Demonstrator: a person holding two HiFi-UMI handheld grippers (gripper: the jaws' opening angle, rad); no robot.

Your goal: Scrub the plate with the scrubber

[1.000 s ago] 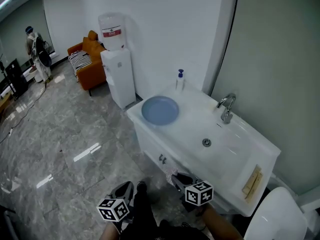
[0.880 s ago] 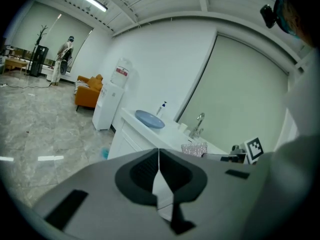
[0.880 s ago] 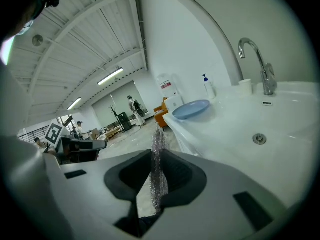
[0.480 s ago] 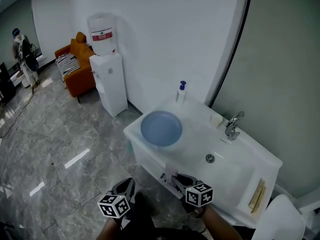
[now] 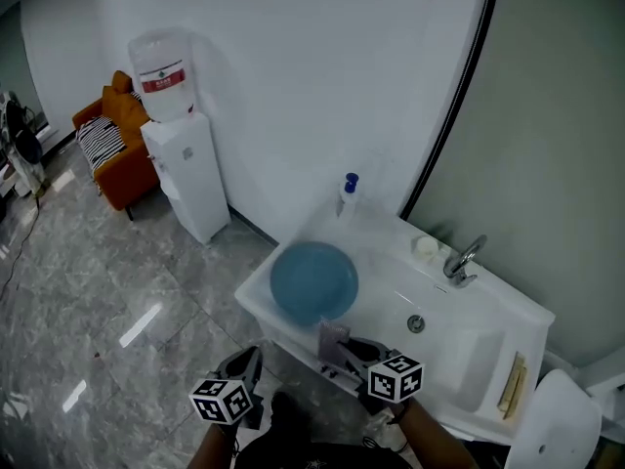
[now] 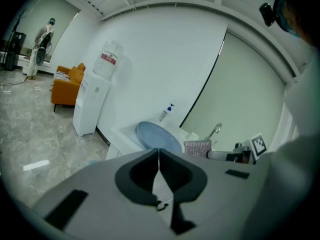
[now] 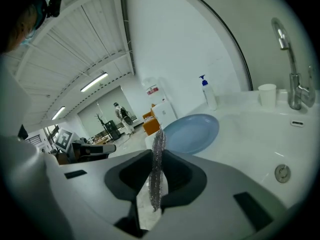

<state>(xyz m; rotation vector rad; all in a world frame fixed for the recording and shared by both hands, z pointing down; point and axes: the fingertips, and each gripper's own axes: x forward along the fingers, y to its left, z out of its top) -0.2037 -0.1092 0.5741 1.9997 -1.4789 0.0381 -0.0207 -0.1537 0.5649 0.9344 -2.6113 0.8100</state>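
Left gripper (image 6: 159, 151): in its own view the jaws are pressed together with nothing between them. In the head view it sits at 7 o'clock of the frame, over the grey floor and clear of the sink unit.

Right gripper (image 7: 156, 151): the jaws are clamped on the scrubber (image 7: 158, 144), a thin silvery mesh pad seen edge-on that stands up past the fingertips. In the head view this gripper is at 6 o'clock of the frame, at the front edge of the sink counter (image 5: 391, 262).

The plate (image 5: 312, 281) is round and blue, and lies flat on the left end of the counter, at 11 o'clock of the right gripper. The scrubber is near the plate's 6 o'clock rim; we cannot tell whether they touch.

Around the plate:
- soap bottle (image 5: 348, 195), blue pump, upright by the wall, at 1 o'clock
- small white cup (image 5: 425, 246) at 2 o'clock, just beside the faucet (image 5: 461, 260)
- basin drain (image 5: 416, 323) at 4 o'clock

Further out, at 10 o'clock of the plate, a white water dispenser (image 5: 181, 154) stands against the wall. An orange sofa (image 5: 107, 140) sits beyond it.
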